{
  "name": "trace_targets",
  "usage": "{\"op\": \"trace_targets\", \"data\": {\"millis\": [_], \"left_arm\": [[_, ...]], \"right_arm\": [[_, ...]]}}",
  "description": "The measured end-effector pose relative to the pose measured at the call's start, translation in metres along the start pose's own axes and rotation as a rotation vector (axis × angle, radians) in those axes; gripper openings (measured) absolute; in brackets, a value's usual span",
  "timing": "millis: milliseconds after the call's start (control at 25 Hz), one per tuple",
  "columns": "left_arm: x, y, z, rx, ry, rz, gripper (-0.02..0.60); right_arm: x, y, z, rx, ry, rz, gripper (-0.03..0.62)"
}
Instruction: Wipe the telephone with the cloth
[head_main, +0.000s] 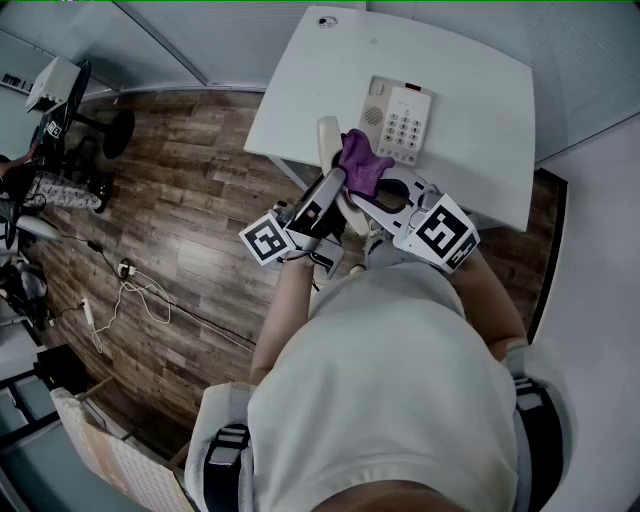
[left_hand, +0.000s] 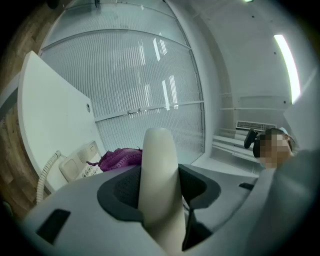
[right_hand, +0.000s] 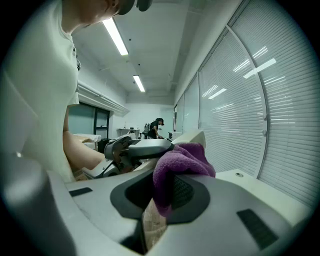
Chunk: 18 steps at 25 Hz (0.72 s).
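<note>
Wood floor (head_main: 190, 190) surrounds the white bench (head_main: 480, 120) carrying the telephone base (head_main: 398, 120); left tool (head_main: 333, 188) clamps the handset (left_hand: 159, 190), right tool (head_main: 385, 190) pinches the purple cloth (head_main: 360, 160) against it.

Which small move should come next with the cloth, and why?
Probably slide the purple cloth along the handset. The left gripper is shut on the handset, held off the telephone base, and the right gripper is shut on the cloth, which sits right beside the handset in the head view.
</note>
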<state>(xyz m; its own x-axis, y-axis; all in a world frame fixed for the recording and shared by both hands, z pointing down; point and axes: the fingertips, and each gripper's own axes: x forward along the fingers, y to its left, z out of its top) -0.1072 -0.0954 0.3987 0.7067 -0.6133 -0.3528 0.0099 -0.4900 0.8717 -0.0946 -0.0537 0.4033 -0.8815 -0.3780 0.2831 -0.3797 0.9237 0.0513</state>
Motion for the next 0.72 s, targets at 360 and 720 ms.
{"op": "trace_targets", "data": {"millis": [360,720], "left_arm": [[0.0,-0.001,0.007,0.017,-0.033,0.008,0.224],[0.0,0.004,0.008,0.023,-0.058,0.028,0.225]], "right_arm": [[-0.006,0.001,0.001,-0.033,-0.001,-0.01,0.061],[-0.013,0.008,-0.001,-0.011,-0.007,-0.009,0.062]]}}
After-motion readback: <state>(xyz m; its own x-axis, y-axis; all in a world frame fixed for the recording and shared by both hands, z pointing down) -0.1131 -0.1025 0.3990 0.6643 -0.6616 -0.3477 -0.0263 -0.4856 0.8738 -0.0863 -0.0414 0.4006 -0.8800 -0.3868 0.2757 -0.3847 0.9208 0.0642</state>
